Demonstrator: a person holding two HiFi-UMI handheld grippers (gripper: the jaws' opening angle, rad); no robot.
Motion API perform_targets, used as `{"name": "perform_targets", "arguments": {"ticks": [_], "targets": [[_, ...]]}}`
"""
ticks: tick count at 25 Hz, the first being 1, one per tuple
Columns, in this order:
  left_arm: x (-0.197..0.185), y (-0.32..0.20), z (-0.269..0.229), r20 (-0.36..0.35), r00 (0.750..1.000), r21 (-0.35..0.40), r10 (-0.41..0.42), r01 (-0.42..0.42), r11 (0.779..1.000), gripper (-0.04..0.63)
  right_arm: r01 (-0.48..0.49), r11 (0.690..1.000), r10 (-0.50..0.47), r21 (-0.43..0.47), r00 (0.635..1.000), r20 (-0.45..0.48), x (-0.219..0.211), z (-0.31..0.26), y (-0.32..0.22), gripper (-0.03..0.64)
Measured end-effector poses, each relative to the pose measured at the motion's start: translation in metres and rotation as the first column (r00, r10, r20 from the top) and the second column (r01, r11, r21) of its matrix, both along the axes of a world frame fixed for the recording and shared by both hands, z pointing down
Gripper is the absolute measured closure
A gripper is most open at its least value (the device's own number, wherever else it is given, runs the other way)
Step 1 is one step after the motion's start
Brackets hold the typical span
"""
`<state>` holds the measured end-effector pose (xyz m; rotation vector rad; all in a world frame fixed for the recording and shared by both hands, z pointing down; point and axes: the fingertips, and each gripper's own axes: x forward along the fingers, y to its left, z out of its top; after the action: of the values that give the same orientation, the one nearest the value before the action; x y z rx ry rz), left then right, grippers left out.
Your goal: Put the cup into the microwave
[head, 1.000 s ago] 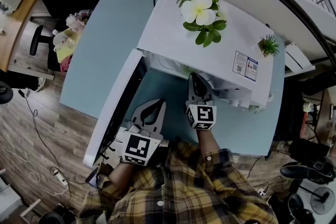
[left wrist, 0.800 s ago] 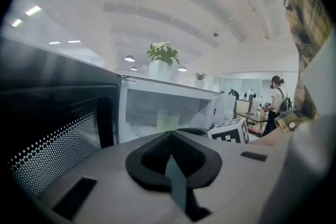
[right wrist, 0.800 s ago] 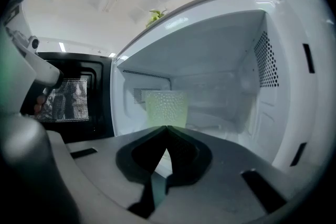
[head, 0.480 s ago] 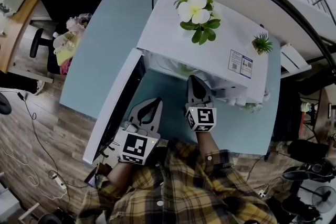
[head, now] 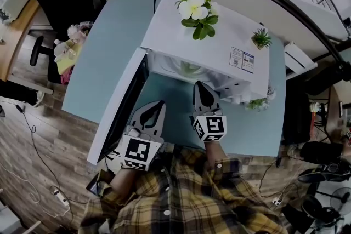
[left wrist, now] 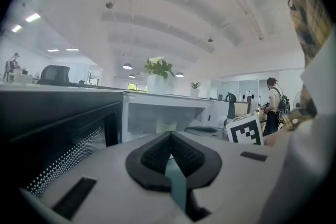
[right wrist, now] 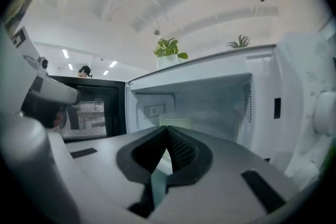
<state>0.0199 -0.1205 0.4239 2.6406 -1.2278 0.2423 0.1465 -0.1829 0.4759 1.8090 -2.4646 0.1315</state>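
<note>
1. Door [head: 118, 107] of the microwave [head: 208, 44] stands swung wide to the left over the counter [head: 104, 57], just as it did a second ago.
2. Left hand-held gripper [head: 160, 104] sits just beside the door's inner face. Its jaws are together with nothing between them, and it has barely shifted.
3. Pale green cup [right wrist: 176, 123] shows inside the microwave's cavity, resting toward the middle, apart from both tools.
4. Right hand-held gripper [head: 201, 86] points at the opening from just outside. Its jaws are pressed together and empty. Against the picture from a second ago it seems to have eased slightly up and back, though the head view has also shifted, so the change is small.
5. Nothing holds the cup and both tools stand outside the cavity, so the placing looks done. The open door probably still needs shutting, and the left tool is nearer to it.
</note>
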Motion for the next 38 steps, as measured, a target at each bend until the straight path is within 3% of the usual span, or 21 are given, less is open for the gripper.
{"name": "perform_targets", "arguments": {"ticks": [8, 27, 38], "targets": [[-0.005, 0.008, -0.008, -0.004, 1.0, 0.018, 0.022, -0.022, 1.0, 0.602, 0.04, 0.999, -0.04, 0.0, 0.998, 0.056, -0.003, -0.022, 0.033, 0.612], [0.009, 0.017, -0.027, -0.028, 0.994, 0.059, 0.106, -0.105, 0.993, 0.602, -0.018, 1.0, 0.018, -0.004, 0.996, 0.09, 0.035, -0.074, 0.099, 0.614], [0.005, 0.032, -0.032, -0.019, 0.993, 0.063, 0.116, -0.115, 0.991, 0.603, -0.012, 1.0, 0.011, 0.024, 0.999, 0.048, 0.033, -0.09, 0.122, 0.614]]}}
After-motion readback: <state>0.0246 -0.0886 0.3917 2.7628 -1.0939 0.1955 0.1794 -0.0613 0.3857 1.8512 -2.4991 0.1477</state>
